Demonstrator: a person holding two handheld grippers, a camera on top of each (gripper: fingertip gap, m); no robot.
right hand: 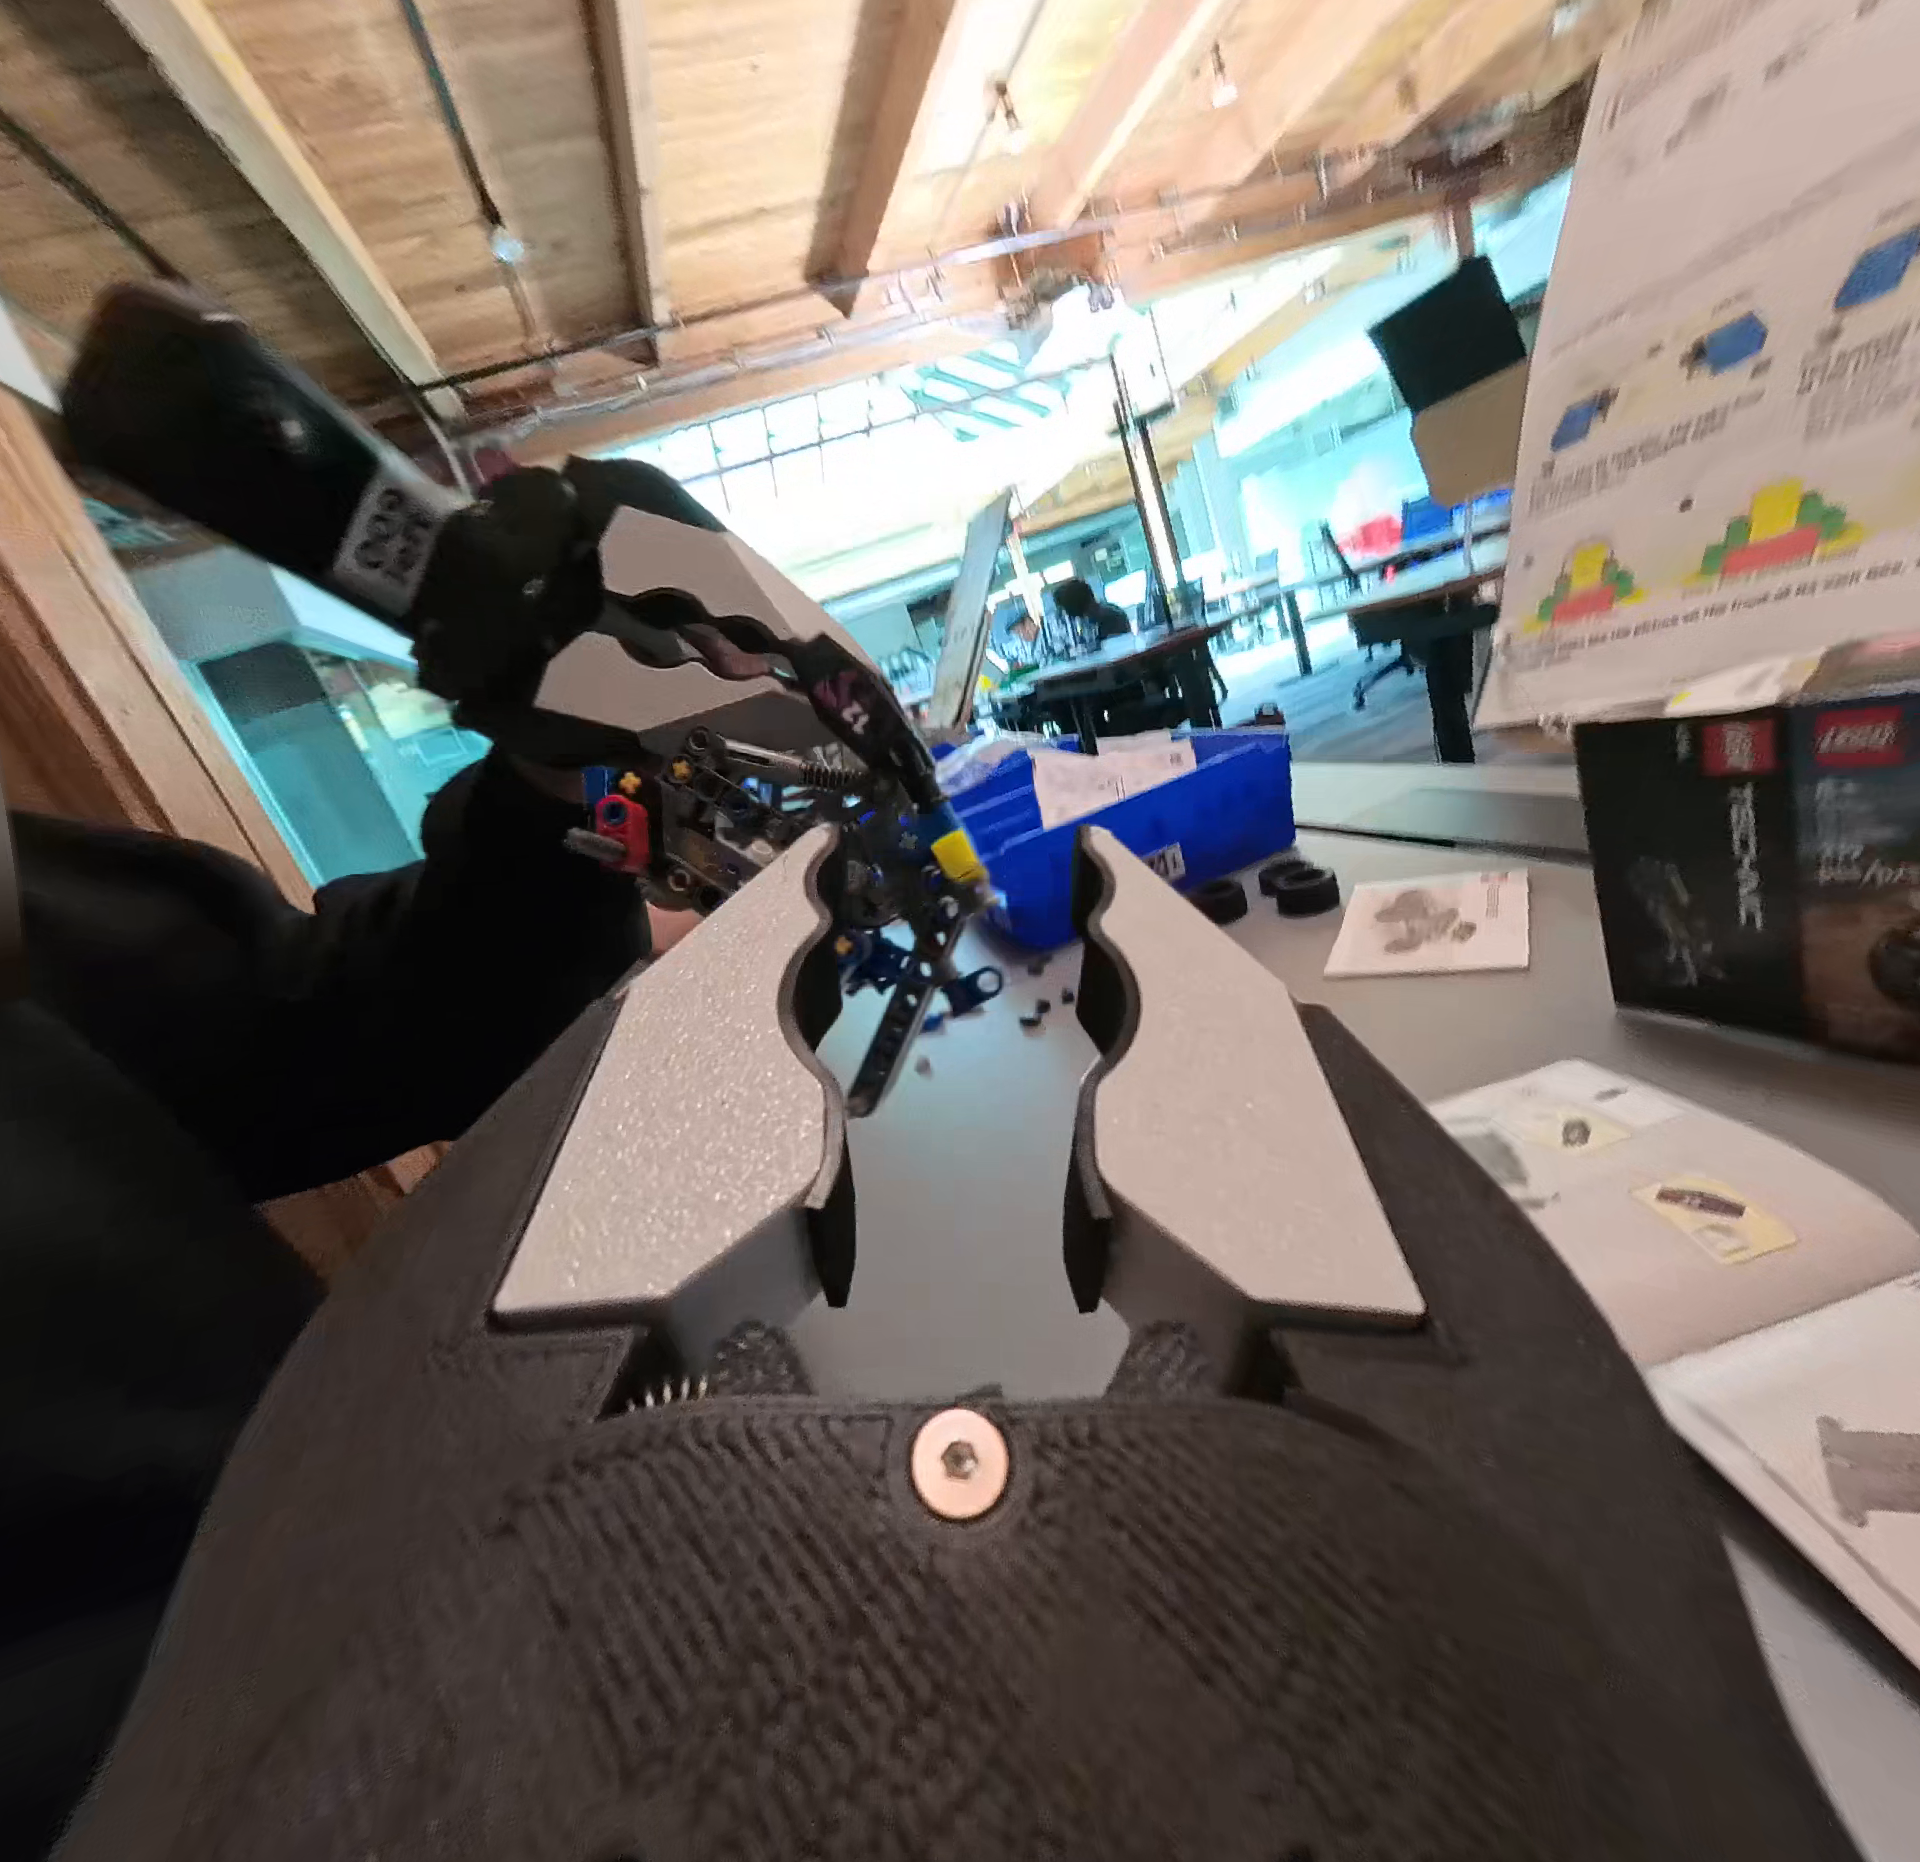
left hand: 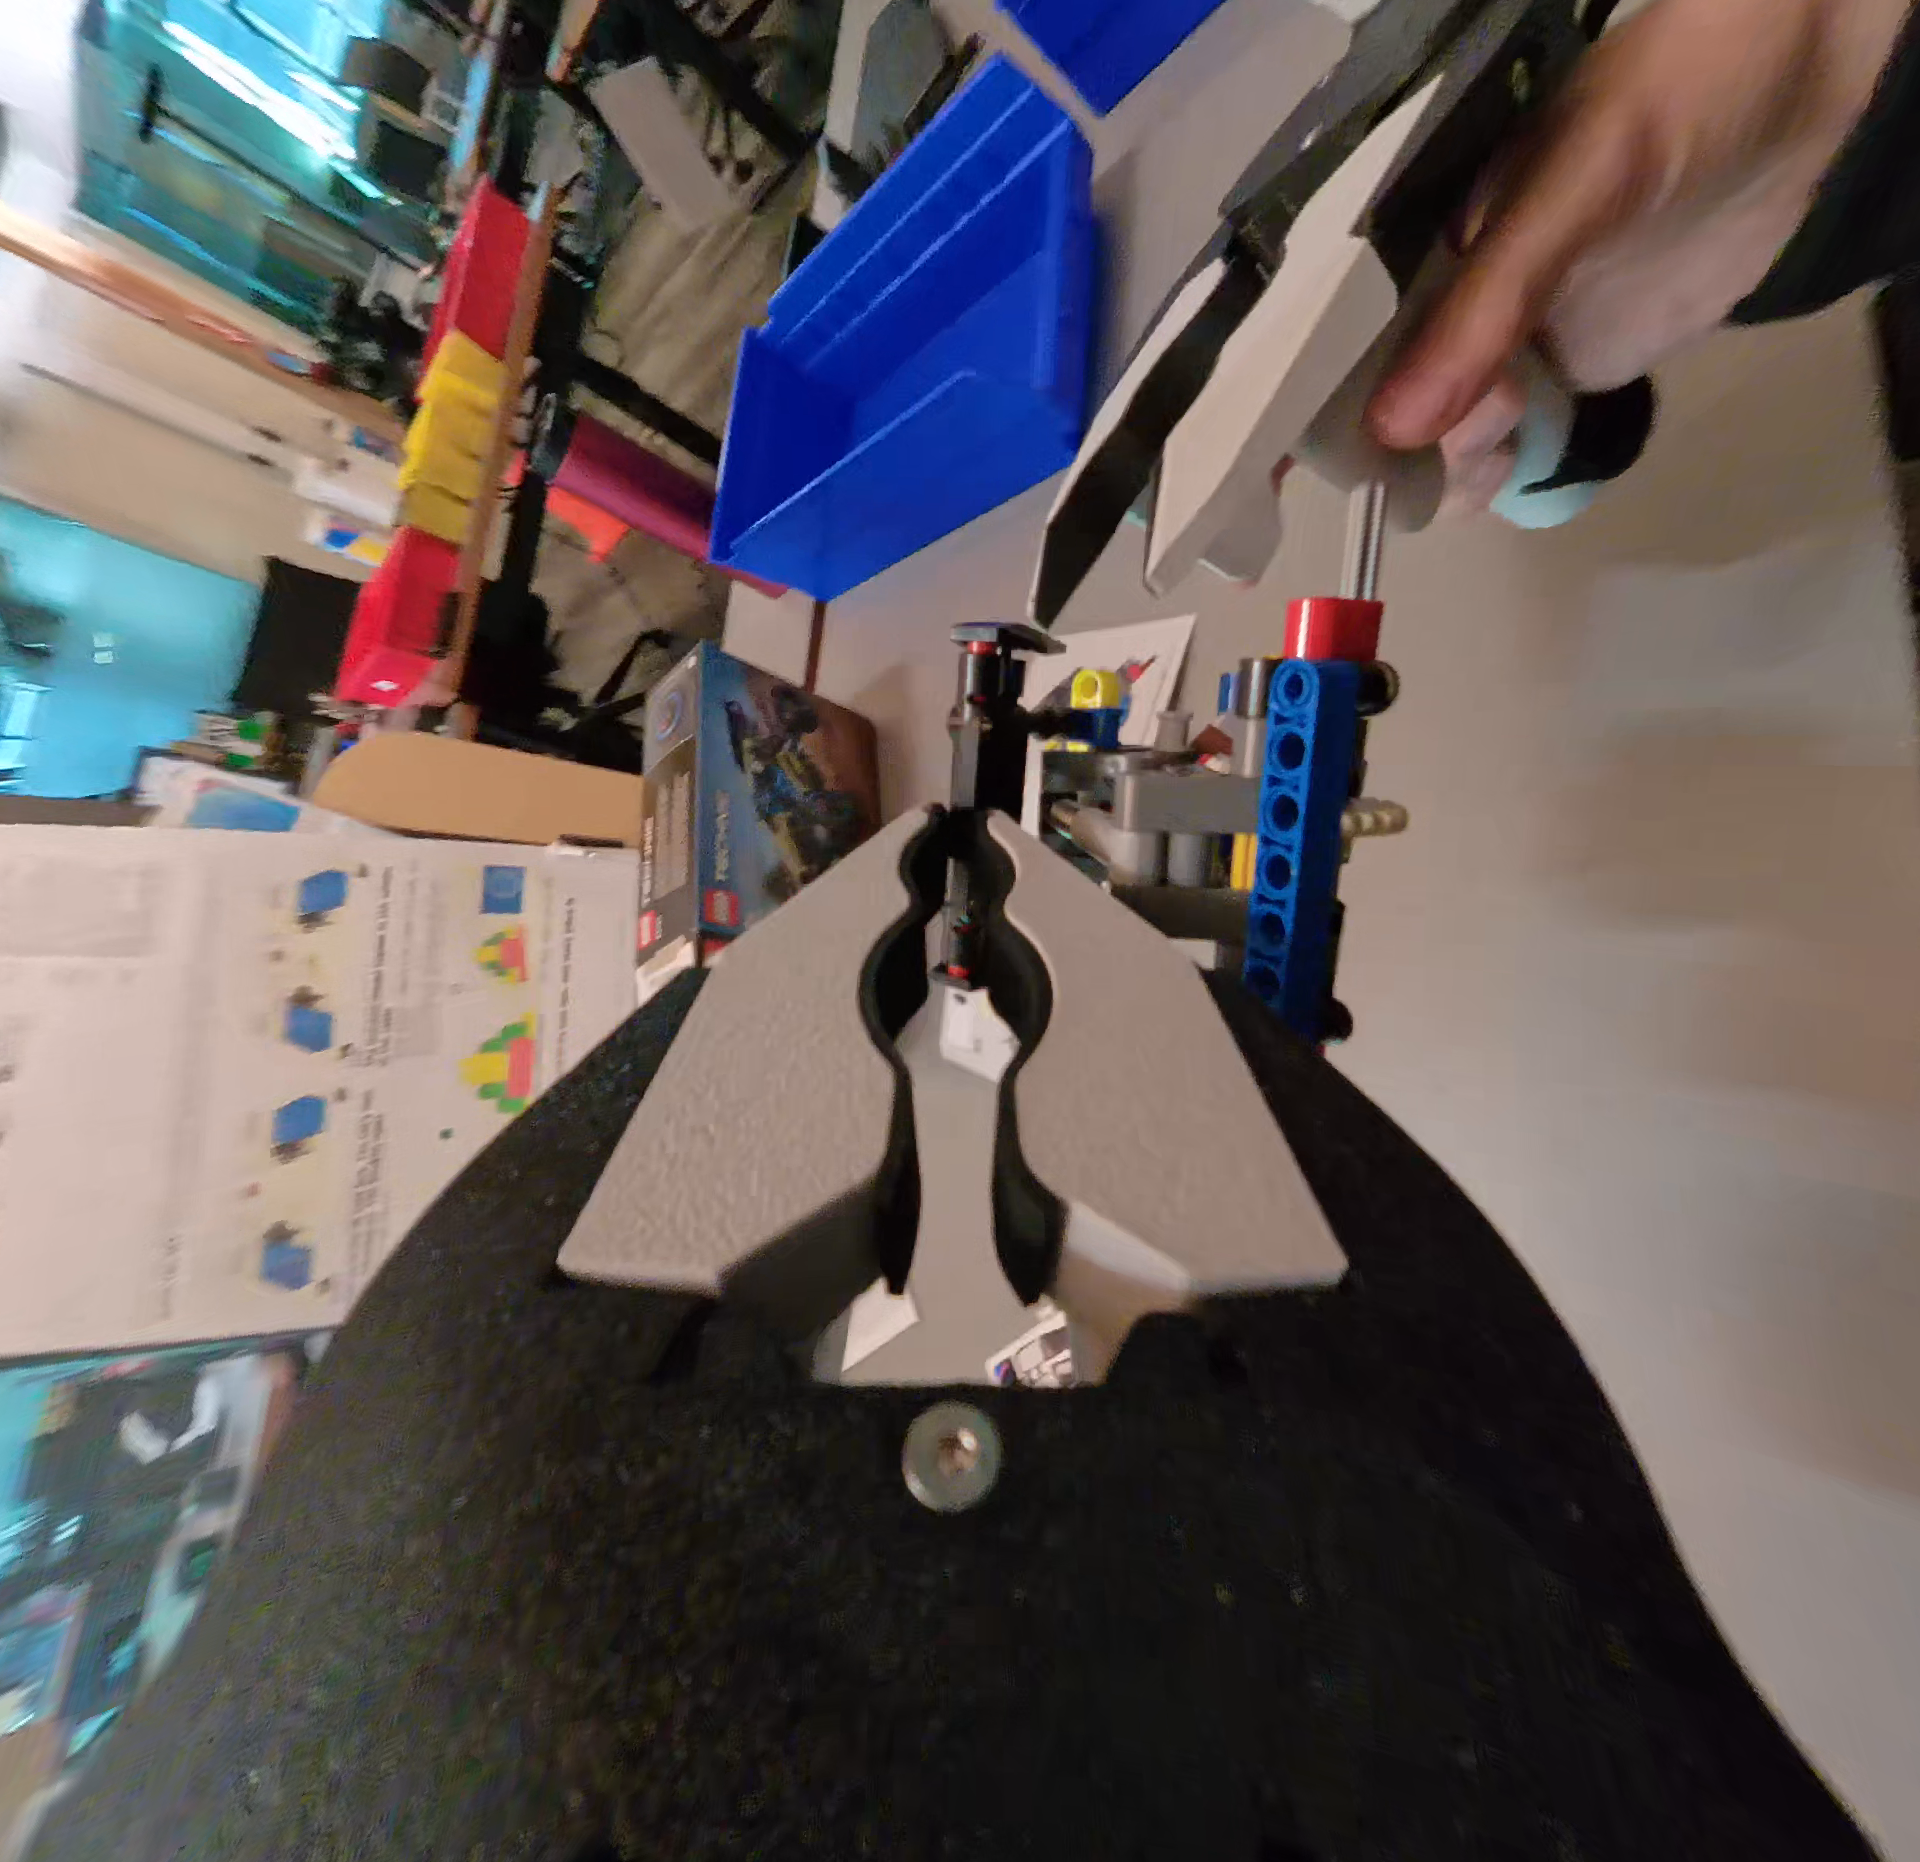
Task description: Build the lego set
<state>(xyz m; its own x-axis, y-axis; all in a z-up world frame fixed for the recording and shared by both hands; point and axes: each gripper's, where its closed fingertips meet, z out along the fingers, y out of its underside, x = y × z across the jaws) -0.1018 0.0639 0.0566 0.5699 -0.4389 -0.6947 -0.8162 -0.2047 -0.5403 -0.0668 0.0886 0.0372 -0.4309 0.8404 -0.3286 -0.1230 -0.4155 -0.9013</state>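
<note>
1. Grey fingertips of the left gripper point(left hand: 961, 825) stood drawn together, pinching a slim black rod point(left hand: 977, 742) of the brick-built model point(left hand: 1195, 794); only the left wrist view showed this pinch head-on.
2. Right wrist view alone showed the model's point(right hand: 748, 825) other face: black frame, red connector point(right hand: 621, 820), a coil spring, a yellow piece point(right hand: 956, 856), with the left gripper point(right hand: 914, 763) gripping from above.
3. Right gripper point(right hand: 956, 867) stood well apart at the tips, nothing pressed between them; in the left view it point(left hand: 1112, 581) hung just above the model, a hand point(left hand: 1621, 202) around it.
4. Rod's long axis ran straight away from the left camera; blue holed beam point(left hand: 1294, 825) ran parallel beside it.
5. Model was held above the grey desk point(left hand: 1610, 877), near the blue bins point(left hand: 914, 337).
6. Left fingers hid the rod's near part; motion blur softened the hand and the papers point(left hand: 260, 1064).
</note>
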